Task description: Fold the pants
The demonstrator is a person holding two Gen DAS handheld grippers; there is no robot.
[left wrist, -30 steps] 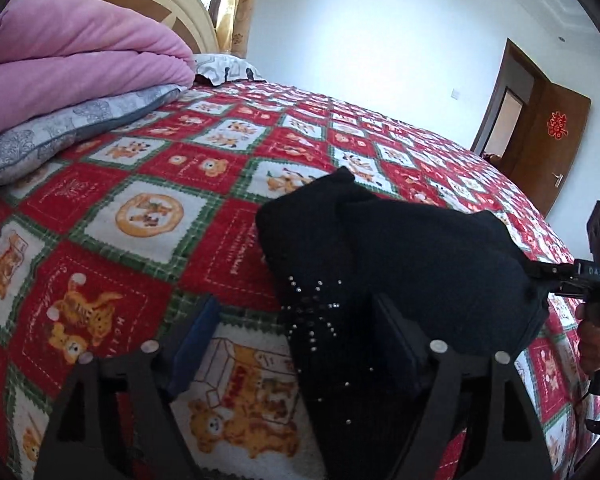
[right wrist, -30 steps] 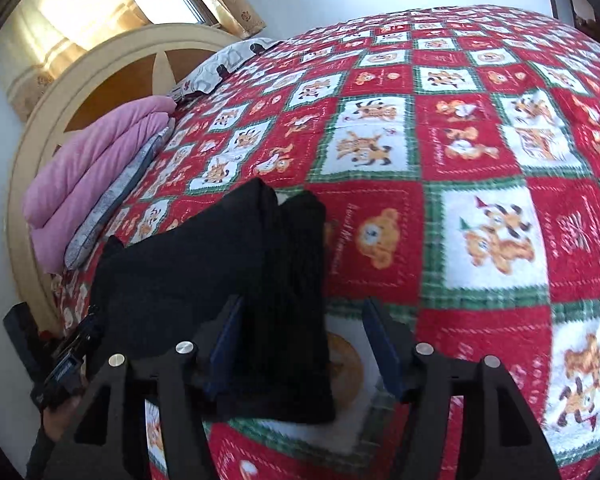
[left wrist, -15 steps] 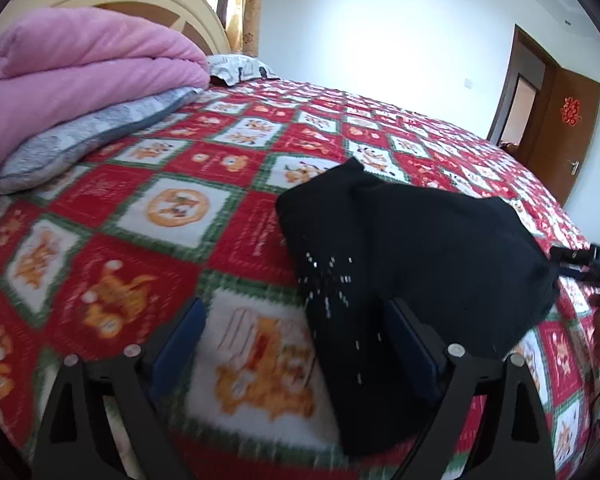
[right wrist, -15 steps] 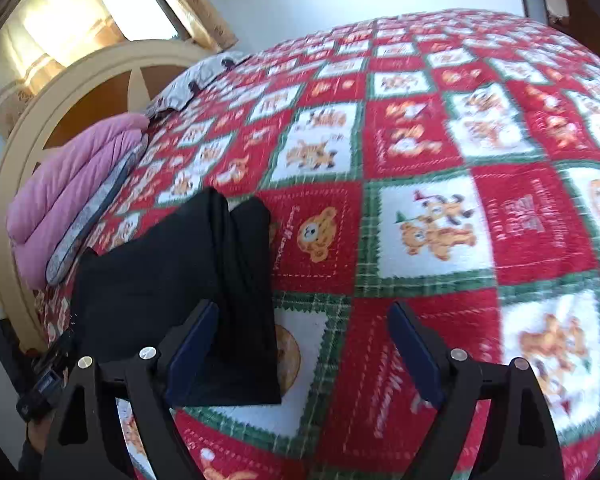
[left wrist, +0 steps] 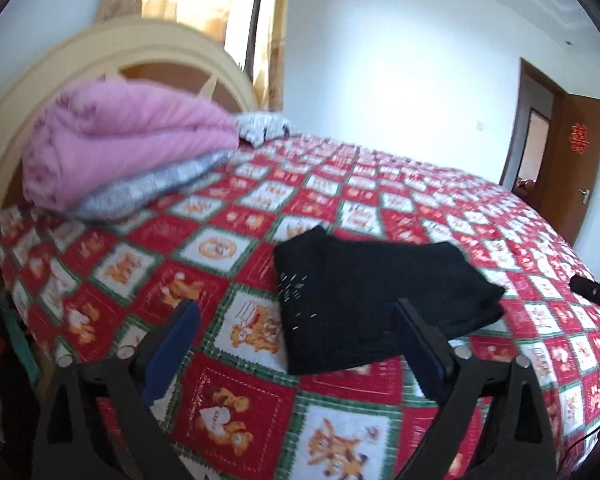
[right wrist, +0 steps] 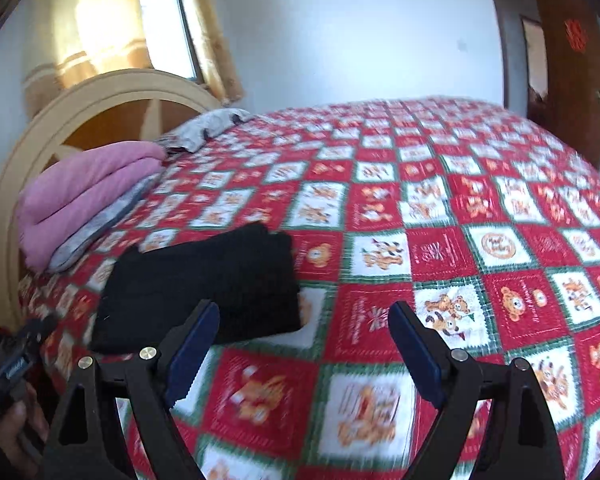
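The black pants (left wrist: 364, 292) lie folded in a compact rectangle on the red patterned bedspread (left wrist: 228, 412); small studs show on their left part. They also show in the right wrist view (right wrist: 204, 284), left of centre. My left gripper (left wrist: 296, 344) is open and empty, held back above the bed's near edge, short of the pants. My right gripper (right wrist: 304, 344) is open and empty, also drawn back, with the pants ahead and to its left. The other gripper's body shows at the right edge of the left wrist view (left wrist: 592, 294) and at the lower left of the right wrist view (right wrist: 12, 364).
A folded pink quilt (left wrist: 120, 140) on a grey pillow (left wrist: 148, 192) lies by the cream headboard (left wrist: 100, 40). A second pillow (left wrist: 260, 128) lies behind. A brown door (left wrist: 568, 160) stands at the far right. Red bedspread stretches to the right of the pants (right wrist: 480, 248).
Both grippers have pulled back and up from the pants, which now lie farther off and smaller in both views. The pants stay folded on the bed.
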